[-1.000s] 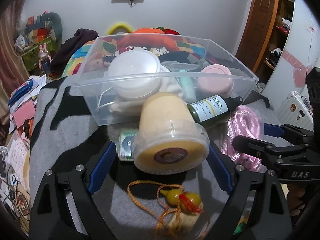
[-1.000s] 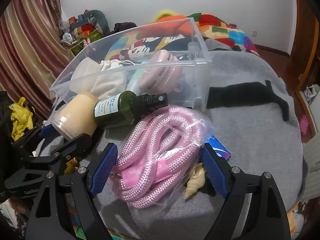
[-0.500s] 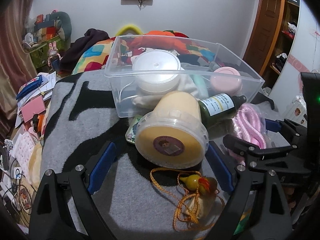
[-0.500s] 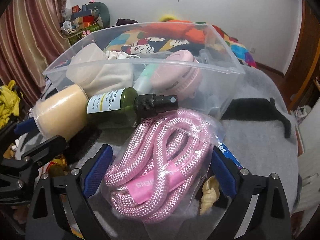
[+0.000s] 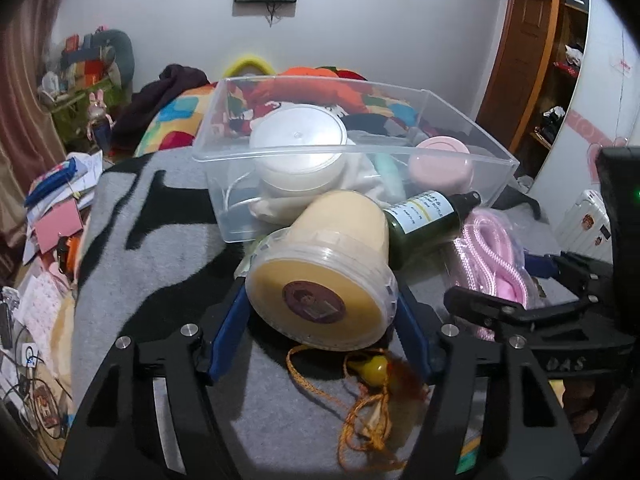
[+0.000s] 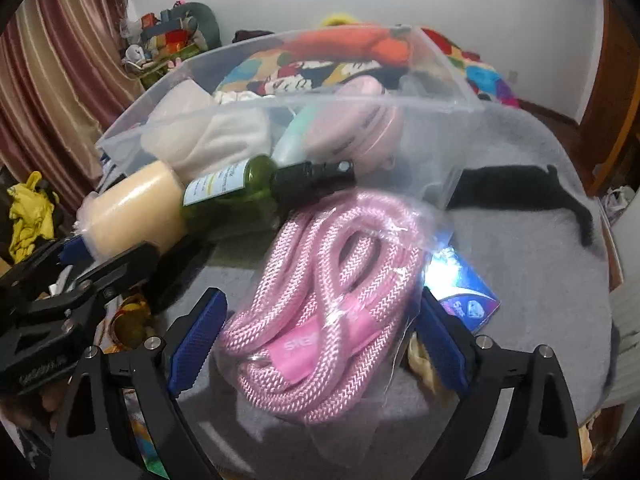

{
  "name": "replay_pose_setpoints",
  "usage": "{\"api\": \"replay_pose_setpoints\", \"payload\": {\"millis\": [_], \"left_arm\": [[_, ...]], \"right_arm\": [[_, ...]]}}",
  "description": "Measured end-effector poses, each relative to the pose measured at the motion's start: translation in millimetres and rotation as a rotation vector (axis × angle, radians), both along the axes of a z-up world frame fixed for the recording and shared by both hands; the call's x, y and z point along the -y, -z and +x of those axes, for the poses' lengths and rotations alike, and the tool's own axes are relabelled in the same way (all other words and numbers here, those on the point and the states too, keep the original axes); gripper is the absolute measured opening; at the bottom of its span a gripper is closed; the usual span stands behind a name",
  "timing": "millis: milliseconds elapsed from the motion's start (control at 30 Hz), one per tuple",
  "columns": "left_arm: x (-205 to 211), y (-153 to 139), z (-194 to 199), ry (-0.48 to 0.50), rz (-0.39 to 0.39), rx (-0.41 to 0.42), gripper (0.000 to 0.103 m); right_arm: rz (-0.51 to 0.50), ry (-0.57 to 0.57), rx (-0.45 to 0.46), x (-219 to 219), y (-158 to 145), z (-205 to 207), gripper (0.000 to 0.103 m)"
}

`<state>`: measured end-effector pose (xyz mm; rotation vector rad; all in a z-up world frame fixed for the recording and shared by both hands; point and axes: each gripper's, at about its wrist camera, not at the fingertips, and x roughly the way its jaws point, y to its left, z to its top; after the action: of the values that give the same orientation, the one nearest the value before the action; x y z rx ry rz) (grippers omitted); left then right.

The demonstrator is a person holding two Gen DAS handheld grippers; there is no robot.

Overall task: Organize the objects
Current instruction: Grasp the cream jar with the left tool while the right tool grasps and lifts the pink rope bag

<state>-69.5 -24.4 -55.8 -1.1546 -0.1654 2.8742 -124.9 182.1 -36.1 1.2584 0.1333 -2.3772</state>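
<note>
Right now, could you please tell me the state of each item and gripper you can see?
left gripper: closing around the yellow jar, pads at its lid rim.
yellow jar: on its side, lidded, outside the bin.
green spray bottle: lying down, capped, leaning on the jar.
pink rope: coiled, bagged, on the blanket.
right gripper: jaws closing, straddling the rope bag without gripping it.
clear bin: open-topped, partly filled.

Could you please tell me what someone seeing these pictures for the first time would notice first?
Probably the big cream jar lying on its side right in front, its lid between the closing blue pads of the left claw. Next, the bagged pink rope on the grey blanket, between the pads of the closing right claw. Behind both stands a clear bin already holding a white tub and a pink case, with a green spray bottle lying against its front.
</note>
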Motion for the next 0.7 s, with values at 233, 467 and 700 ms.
{"api": "replay_pose_setpoints", "payload": {"millis": [233,467,700], "left_arm": [[13,-1,6,-0.005,0.050,-0.007,0.067],[14,-6,10,-0.009,0.061,-0.029,0.067],[14,-16,13,-0.015,0.061,-0.055,0.067]], "right_arm": [[0.045,0.009,-0.008,8,0,-9,0.080],[0.067,0.013,-0.042,9,-1,-8,0.060],[0.026,0.016,-0.033,-2,-4,-3,0.053]]}}
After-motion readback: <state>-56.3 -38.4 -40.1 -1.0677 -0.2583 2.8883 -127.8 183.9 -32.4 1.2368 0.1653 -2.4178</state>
